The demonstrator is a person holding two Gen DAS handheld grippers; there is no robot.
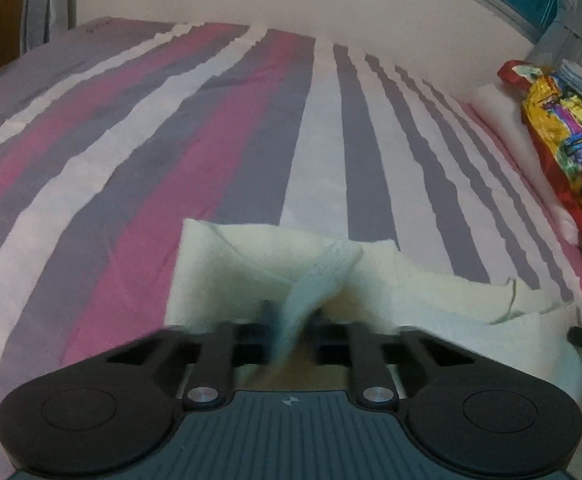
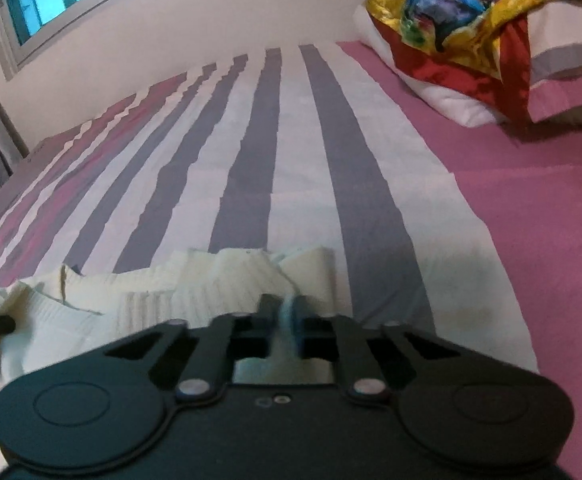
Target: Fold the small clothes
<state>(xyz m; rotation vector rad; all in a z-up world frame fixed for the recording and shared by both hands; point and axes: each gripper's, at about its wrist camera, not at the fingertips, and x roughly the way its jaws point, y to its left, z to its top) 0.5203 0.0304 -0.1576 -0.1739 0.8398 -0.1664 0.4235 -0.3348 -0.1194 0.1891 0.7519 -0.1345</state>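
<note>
Nearest the lens, each hand-held gripper is clenched on an edge of the cream ribbed knit garment [image 1: 227, 264]: left hand-held gripper [image 1: 293, 316], right hand-held gripper [image 2: 281, 312]. Pinching two points probably lets the cloth be lifted and doubled over evenly. It lies near the bed's front edge, on a pink, grey and white striped bedsheet [image 1: 195, 128]. A colourful patterned cloth [image 2: 451, 4] drapes the white pillow [image 2: 443, 100] by the wall.

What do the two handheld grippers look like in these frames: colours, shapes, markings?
Both look alike. The left gripper has a grey ribbed body with a small crosshair mark, black round side discs, black linkage bars on two silver pivot bolts, and black fingers. The right gripper is darker, with two tiny round marks and blue pads on its fingers. No cables or sleeves show.
</note>
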